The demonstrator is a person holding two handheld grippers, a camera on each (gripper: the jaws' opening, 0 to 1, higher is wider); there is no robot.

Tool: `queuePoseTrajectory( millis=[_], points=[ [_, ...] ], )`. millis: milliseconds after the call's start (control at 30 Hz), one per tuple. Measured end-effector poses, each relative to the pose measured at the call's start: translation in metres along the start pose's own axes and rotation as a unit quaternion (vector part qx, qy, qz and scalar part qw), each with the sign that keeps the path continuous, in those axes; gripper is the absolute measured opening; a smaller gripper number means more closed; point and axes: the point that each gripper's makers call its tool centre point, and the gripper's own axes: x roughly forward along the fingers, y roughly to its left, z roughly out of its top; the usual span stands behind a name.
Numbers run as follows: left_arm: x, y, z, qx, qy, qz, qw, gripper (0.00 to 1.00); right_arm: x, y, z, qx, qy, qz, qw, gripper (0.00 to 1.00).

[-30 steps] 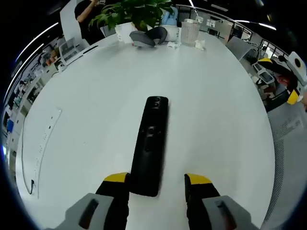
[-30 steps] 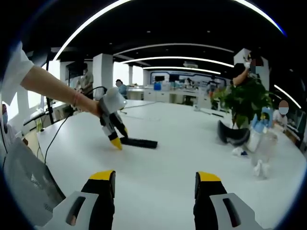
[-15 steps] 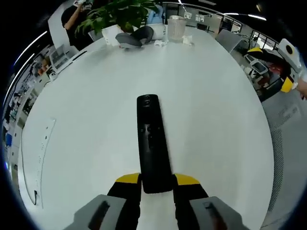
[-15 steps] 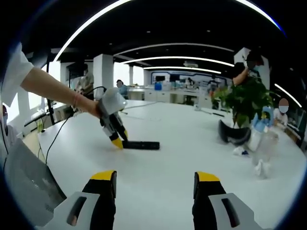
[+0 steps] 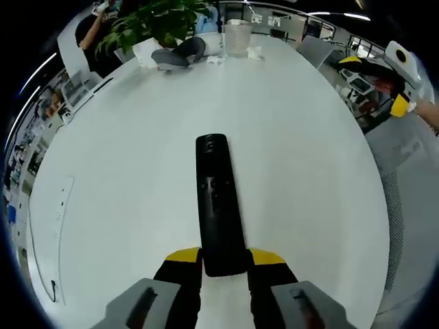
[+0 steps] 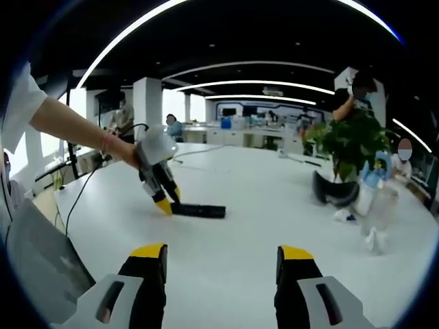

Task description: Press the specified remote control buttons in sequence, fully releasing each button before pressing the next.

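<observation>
A long black remote control lies lengthwise on the white table. My left gripper is shut on its near end, one yellow-tipped jaw on each side. In the right gripper view the same remote sits low on the table, and the left gripper, held by a hand, grips its left end. I cannot tell whether the remote touches the table. My right gripper stands open and apart from the remote, nothing between its jaws; it also appears as the right gripper beyond the table's right edge.
At the far end stand a potted plant, a dark grey headset-like object and a clear plastic container. A white power strip lies near the left edge. A mesh chair stands beside the right edge. People stand beyond.
One second ago my left gripper was open around the remote's near end; it has since shut on it. The remote has swung slightly with the gripper. My right gripper stays open.
</observation>
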Motion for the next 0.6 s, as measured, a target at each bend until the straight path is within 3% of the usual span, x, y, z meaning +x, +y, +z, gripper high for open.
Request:
queuePoseTrajectory(
  millis=[600],
  points=[
    [-0.004, -0.014, -0.008, 0.028, -0.002, -0.014, 0.9995, 0.25, 0.002, 0.001, -0.002, -0.004, 0.006, 0.006, 1.0, 0.62]
  ],
)
